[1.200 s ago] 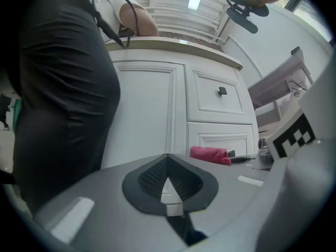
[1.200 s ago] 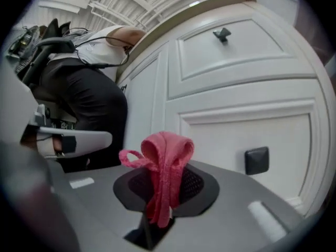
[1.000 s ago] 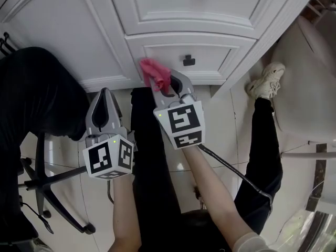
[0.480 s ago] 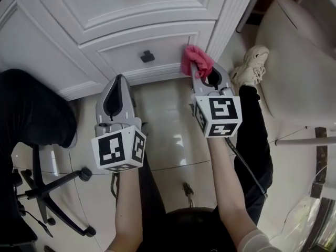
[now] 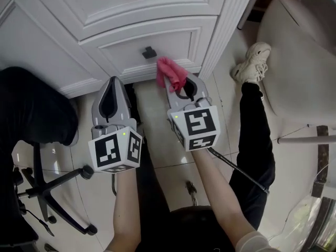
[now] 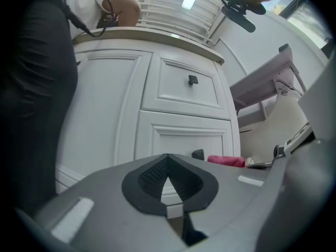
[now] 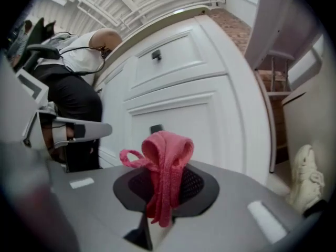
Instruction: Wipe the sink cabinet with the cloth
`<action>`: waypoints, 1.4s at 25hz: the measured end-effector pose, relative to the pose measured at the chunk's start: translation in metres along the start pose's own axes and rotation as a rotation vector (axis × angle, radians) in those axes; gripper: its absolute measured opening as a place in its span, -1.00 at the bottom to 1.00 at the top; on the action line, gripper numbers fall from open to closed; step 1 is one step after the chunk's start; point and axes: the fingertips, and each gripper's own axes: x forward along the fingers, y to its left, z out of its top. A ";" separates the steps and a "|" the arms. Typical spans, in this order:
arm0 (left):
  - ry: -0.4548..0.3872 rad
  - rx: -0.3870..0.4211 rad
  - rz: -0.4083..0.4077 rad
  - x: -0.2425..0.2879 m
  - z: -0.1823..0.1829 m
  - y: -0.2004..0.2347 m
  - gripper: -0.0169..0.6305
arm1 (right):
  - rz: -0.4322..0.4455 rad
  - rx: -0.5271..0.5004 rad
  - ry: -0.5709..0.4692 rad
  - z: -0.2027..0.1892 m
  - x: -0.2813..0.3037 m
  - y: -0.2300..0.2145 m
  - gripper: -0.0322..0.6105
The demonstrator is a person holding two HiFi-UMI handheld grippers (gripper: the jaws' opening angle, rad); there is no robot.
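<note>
nearest the camera, the person's two forearms reach down toward the floor tiles. the left gripper hangs idle over the tiles in front of the cabinet's base, its jaws pressed together on nothing; its own view shows only cabinet paint through the small gap behind the tips. just beside it, the right gripper has its jaws clenched on the pink cloth, which bunches up out of the tips in a loose loop.

half a second ago the cloth sat at the right-hand end of the lower drawer, by the sink cabinet's corner post; half a second before that it was left of the dark knob. now it has come back leftward and lies just below and right of that knob, along the drawer's bottom edge. the left gripper has hardly shifted.

that reads as a back-and-forth wiping pass along the low front of the cabinet, so the wiping looks under way. whether the cloth is actually pressing on the paint at this instant cannot be told. how much of the cabinet is done cannot be judged either.
</note>
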 end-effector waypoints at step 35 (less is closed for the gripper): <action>-0.059 -0.026 -0.105 0.016 0.037 -0.078 -0.91 | -0.228 -0.047 0.090 -0.007 -0.030 -0.098 -0.71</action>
